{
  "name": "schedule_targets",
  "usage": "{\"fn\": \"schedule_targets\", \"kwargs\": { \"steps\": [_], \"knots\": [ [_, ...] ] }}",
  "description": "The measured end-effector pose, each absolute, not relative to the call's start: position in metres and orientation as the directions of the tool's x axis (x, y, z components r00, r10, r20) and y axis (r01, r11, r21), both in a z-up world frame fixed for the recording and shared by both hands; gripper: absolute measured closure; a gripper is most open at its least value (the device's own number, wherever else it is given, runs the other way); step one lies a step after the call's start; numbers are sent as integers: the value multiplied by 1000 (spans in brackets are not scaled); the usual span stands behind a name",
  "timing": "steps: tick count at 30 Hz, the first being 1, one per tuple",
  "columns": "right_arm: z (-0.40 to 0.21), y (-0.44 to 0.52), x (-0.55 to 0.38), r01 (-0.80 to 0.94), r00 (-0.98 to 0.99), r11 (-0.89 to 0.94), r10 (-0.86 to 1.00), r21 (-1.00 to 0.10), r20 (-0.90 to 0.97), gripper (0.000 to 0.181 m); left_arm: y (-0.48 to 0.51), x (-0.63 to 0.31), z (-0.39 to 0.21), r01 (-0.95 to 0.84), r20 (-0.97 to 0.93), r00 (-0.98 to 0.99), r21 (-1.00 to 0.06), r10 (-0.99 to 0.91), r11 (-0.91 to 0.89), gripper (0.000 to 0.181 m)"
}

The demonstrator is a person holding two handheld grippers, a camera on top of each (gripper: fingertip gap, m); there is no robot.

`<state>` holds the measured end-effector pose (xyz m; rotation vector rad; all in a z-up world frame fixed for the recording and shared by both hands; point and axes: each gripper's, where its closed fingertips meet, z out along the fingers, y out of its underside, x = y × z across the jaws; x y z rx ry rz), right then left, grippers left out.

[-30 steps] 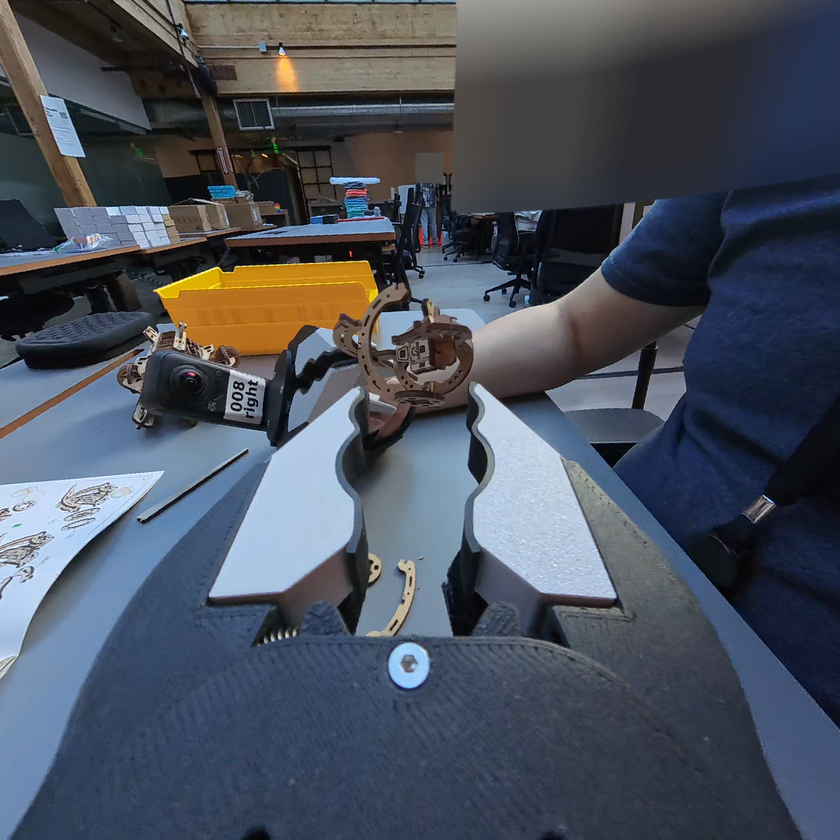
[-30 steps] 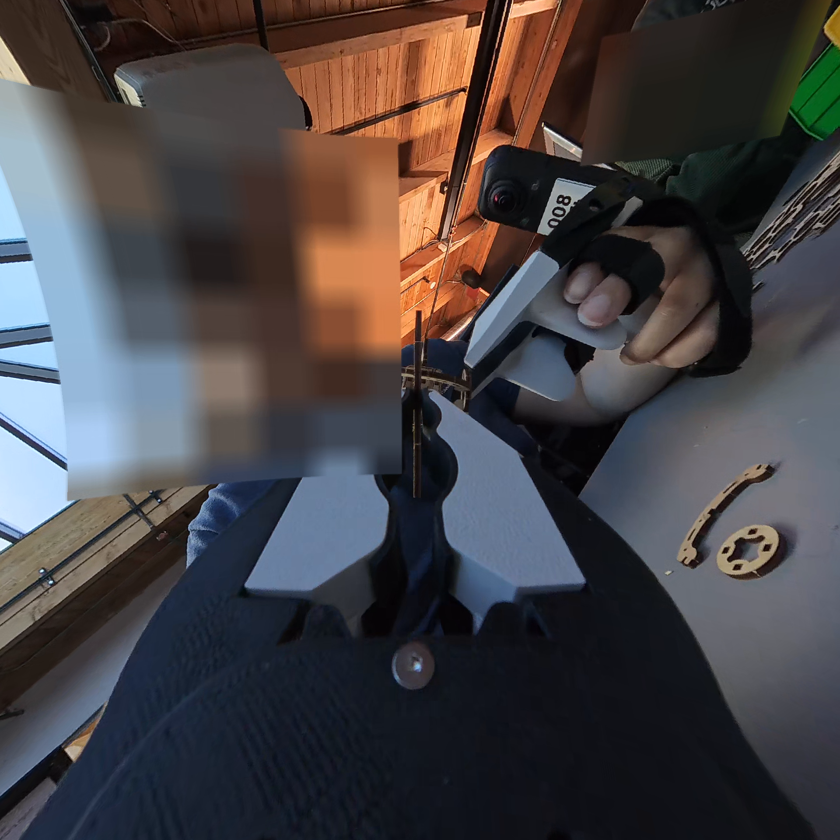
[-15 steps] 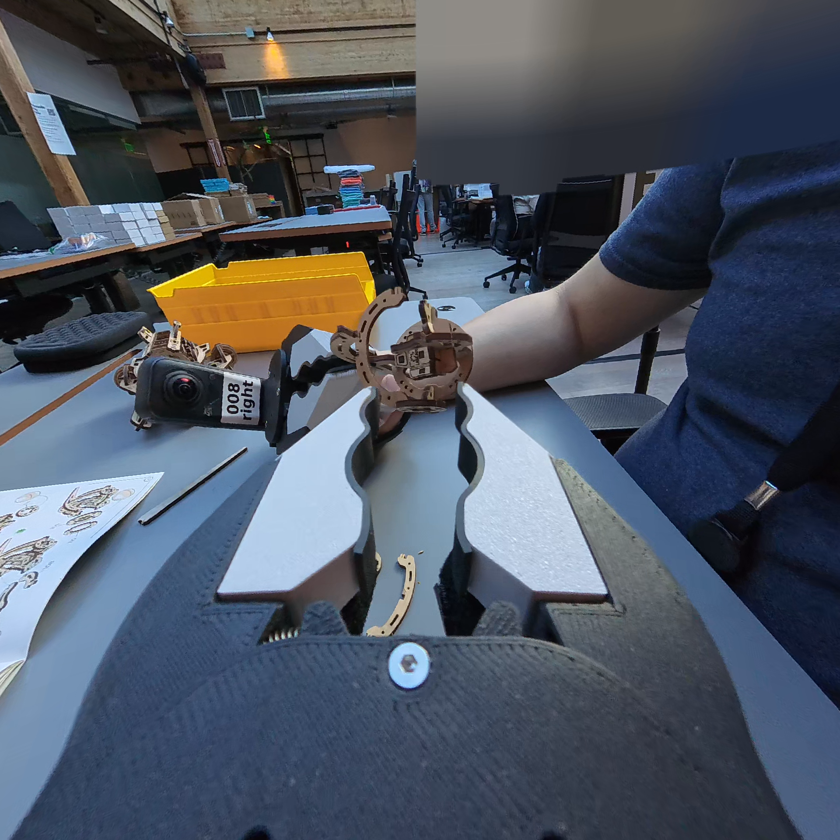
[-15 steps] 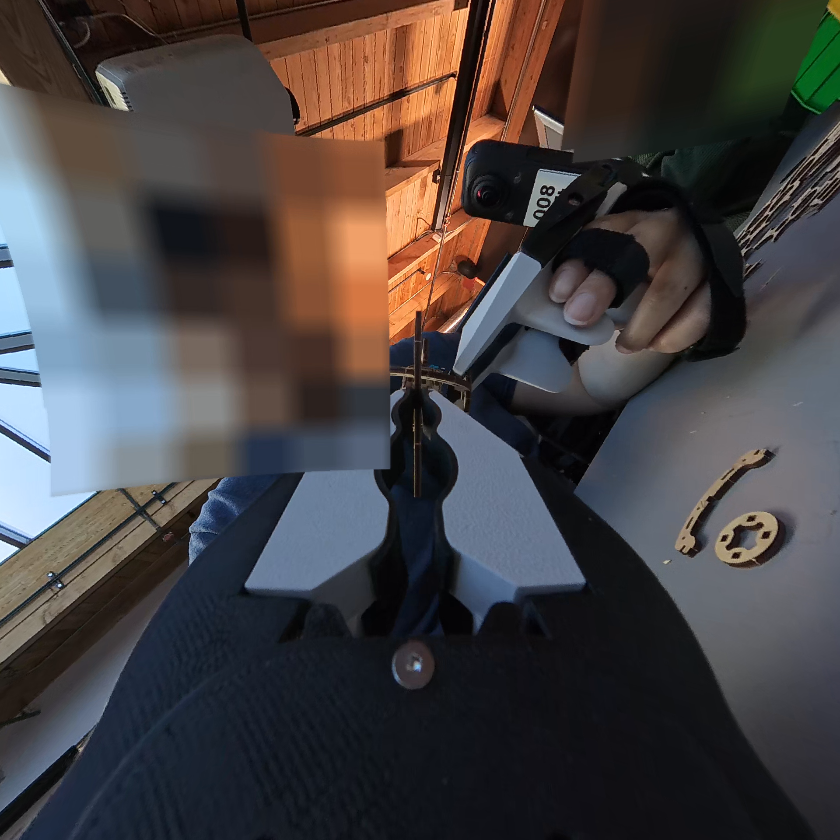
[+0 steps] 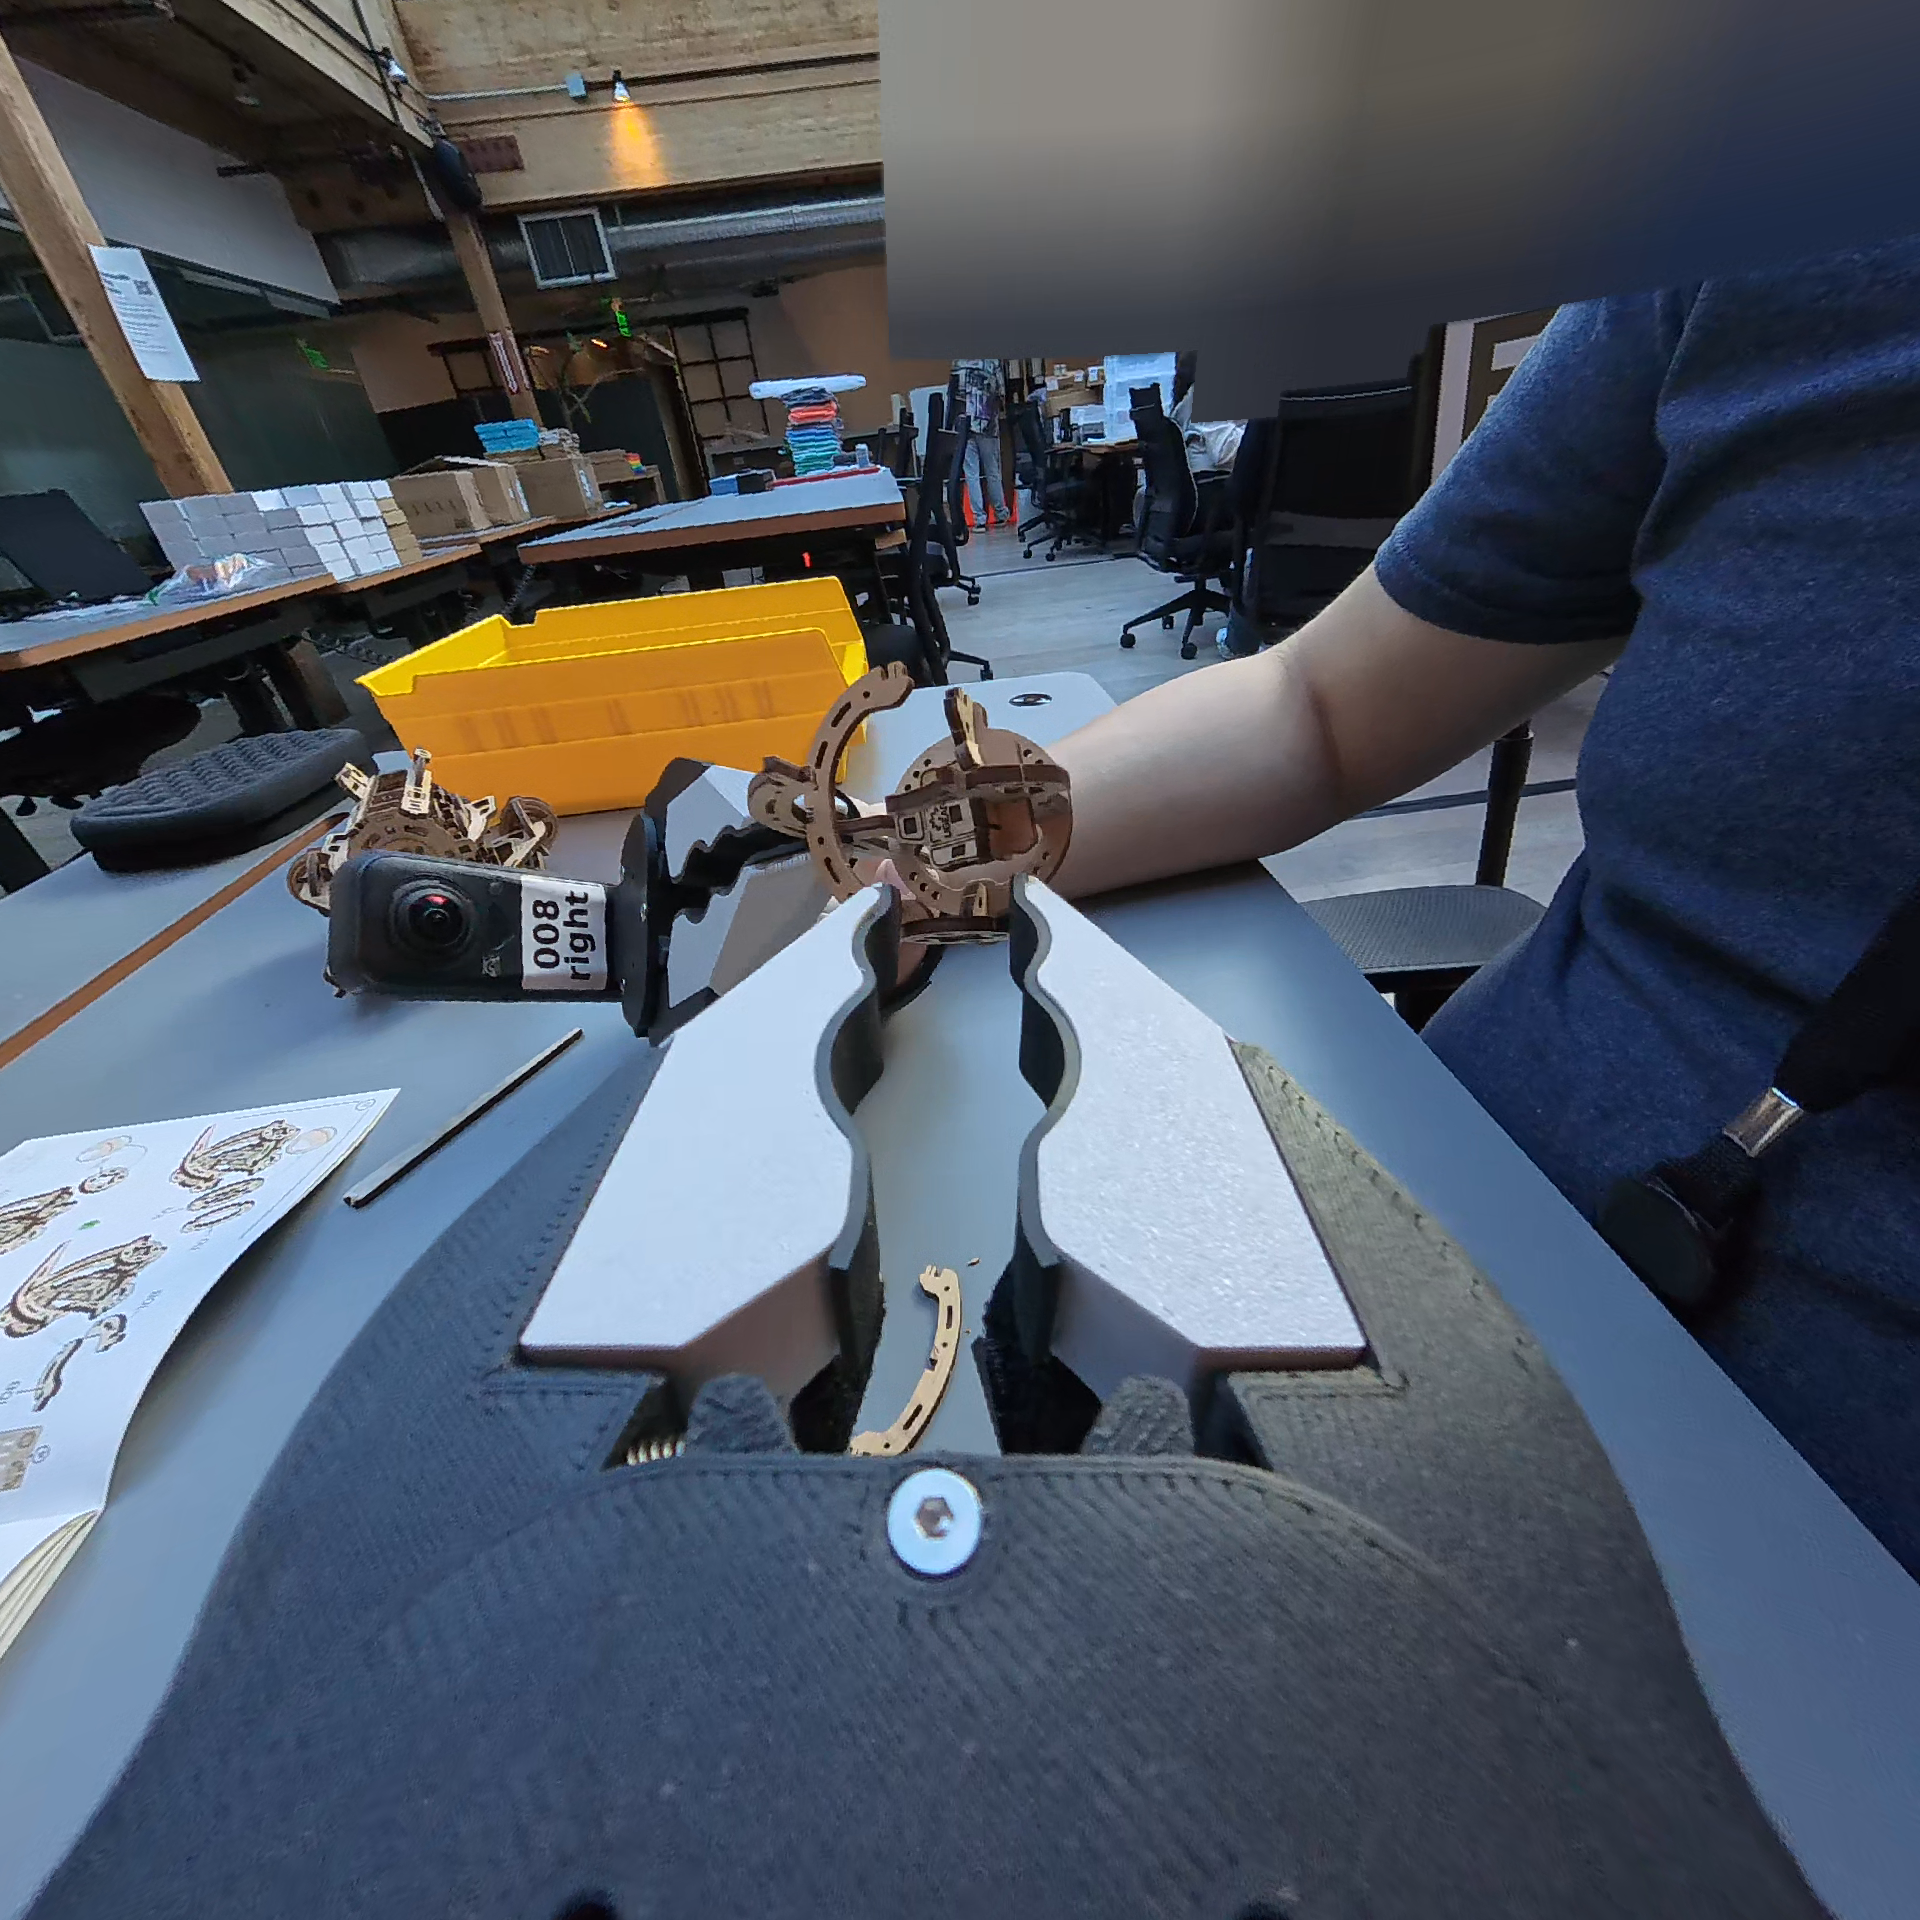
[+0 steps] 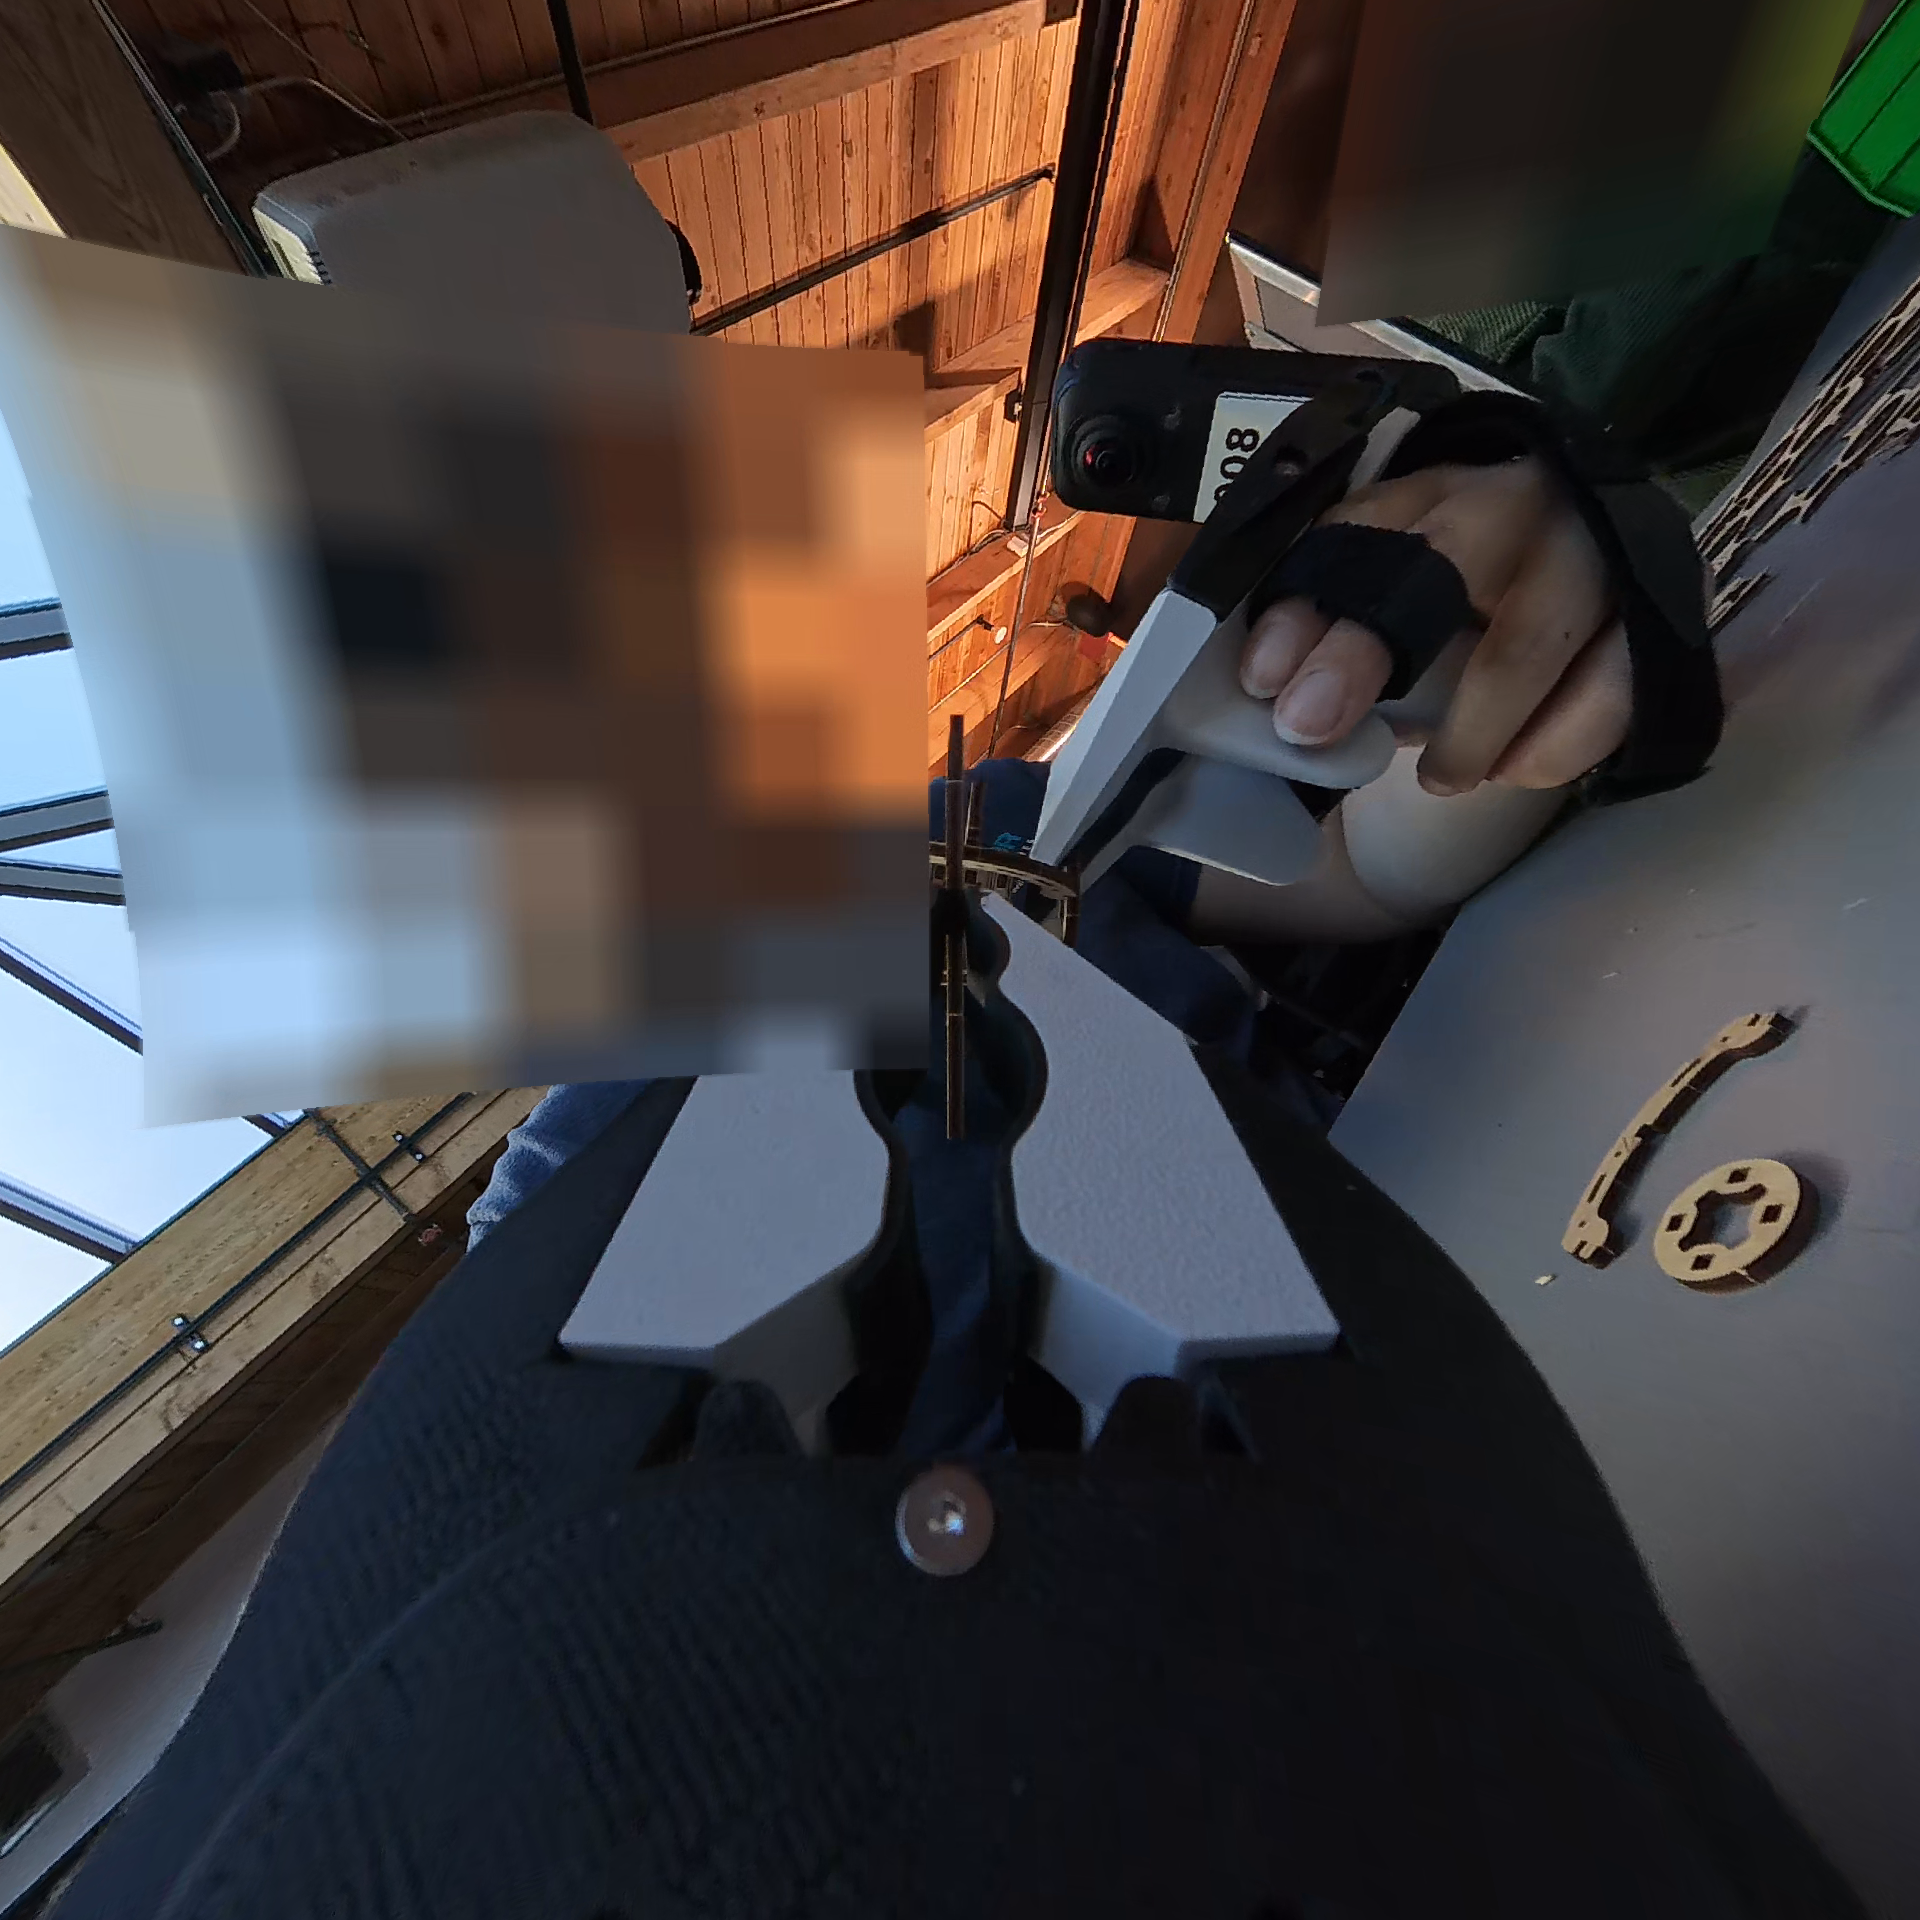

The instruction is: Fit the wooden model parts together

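Note:
A round wooden model assembly (image 5: 966,821) with a horseshoe-shaped arc is held up over the grey table (image 5: 187,1029). My left gripper (image 5: 952,902) has its two tips closed against the small hub at the bottom of the assembly. My right gripper (image 5: 753,831) lies on its side to the left and is shut on the flat arc part joined to the assembly. In the right wrist view that part (image 6: 954,935) shows edge-on between the right gripper's fingers (image 6: 961,914), and the left gripper (image 6: 1055,847) touches the assembly's ring from the right.
A loose curved wooden strip (image 5: 928,1351) lies on the table under my left gripper, and it shows in the right wrist view (image 6: 1662,1132) beside a round wooden disc (image 6: 1730,1226). A yellow bin (image 5: 623,686), another wooden model (image 5: 416,816), an instruction sheet (image 5: 135,1226) and a thin dark stick (image 5: 462,1117) lie to the left. A person's arm (image 5: 1247,769) rests at the right.
My left gripper's jaws have narrowed step by step and moved forward until the tips meet the assembly's bottom hub. The right gripper keeps its hold and has barely moved.

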<state>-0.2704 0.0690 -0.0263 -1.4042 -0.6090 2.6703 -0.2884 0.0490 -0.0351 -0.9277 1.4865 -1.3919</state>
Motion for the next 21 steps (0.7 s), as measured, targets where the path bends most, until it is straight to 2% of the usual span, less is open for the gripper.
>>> {"fn": "schedule_targets", "kwargs": {
  "steps": [1,3,8,16,21],
  "knots": [
    [-26,69,-270,125,-583,-920,234,-371,-778,180,50,-288,-35,44,-105,-332,-994,-938,96,159],
    [-26,69,-270,125,-585,-920,234,-372,-776,180,51,-287,-36,37,-102,-328,-995,-939,95,147],
    [-26,68,-270,130,-588,-918,232,-374,-775,180,48,-287,-37,33,-105,-338,-995,-935,99,157],
    [-26,67,-270,131,-589,-917,234,-378,-774,180,49,-287,-39,19,-88,-342,-996,-936,87,154],
    [-26,70,-268,116,-591,-922,236,-370,-771,179,50,-287,-39,13,-80,-349,-997,-934,80,161]
  ]
}}
